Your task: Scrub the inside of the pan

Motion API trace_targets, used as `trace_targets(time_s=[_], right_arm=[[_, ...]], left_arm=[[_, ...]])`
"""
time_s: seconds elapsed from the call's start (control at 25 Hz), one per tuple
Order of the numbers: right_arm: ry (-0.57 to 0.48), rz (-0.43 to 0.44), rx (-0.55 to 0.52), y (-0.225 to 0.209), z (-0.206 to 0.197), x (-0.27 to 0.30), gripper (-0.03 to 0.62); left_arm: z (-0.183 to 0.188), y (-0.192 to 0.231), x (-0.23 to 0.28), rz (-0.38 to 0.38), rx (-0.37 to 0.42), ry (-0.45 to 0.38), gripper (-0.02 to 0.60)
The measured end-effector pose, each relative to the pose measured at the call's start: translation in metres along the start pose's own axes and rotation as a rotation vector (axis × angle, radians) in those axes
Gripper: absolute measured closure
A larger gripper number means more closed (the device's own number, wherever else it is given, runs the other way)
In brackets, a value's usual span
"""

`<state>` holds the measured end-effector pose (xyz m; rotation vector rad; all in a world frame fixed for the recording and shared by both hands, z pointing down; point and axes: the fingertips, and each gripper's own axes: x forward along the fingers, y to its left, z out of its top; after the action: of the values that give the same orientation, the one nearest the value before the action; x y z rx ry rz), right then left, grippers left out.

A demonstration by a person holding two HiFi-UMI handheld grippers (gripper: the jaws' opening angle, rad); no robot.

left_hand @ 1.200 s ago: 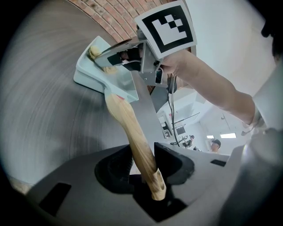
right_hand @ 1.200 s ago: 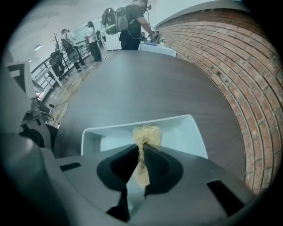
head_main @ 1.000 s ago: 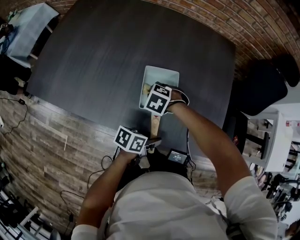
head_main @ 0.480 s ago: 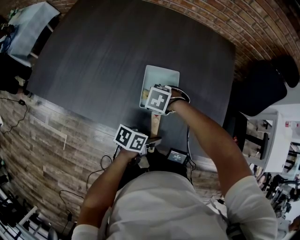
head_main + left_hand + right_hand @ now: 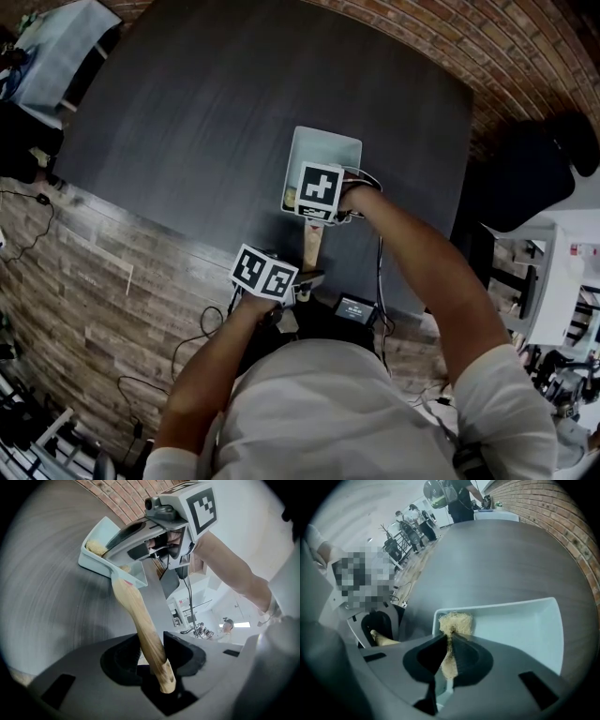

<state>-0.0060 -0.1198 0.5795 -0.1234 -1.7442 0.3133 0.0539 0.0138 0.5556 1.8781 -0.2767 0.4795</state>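
On the dark table (image 5: 187, 112), the pale pan (image 5: 326, 150) hasn't budged from the near edge. Its wooden handle (image 5: 140, 616) points back at me, long axis running away. My left gripper (image 5: 152, 656) clamps that handle. My right gripper (image 5: 449, 656) has tipped steeper, pinching the straw-coloured scrubber (image 5: 454, 620) inside the pan.

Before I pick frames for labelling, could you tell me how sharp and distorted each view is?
Head view: dim, fisheye bows the table edges. Left gripper view: handle sharp, corners vignetted black. Right gripper view: soft overall, pan rim curved, scrubber fuzzy.
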Motion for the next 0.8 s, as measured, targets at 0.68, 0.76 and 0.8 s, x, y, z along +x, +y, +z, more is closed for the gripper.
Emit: trace_targets(time_s=[0.68,0.76,0.8], right_arm=[[-0.007,0.341,0.111,0.013,-0.004,-0.01,0.556],[-0.027,0.342,0.116,0.013,-0.004,-0.013,0.556],[-0.043,0.346,0.121,0.014,-0.003,-0.015,0.556]], left_arm=[[-0.002,0.004,0.0,0.043,0.012,0.007,0.43],[-0.002,0.005,0.0,0.049,0.014,0.002,0.43],[-0.002,0.005,-0.001,0.049,0.013,-0.001,0.43]])
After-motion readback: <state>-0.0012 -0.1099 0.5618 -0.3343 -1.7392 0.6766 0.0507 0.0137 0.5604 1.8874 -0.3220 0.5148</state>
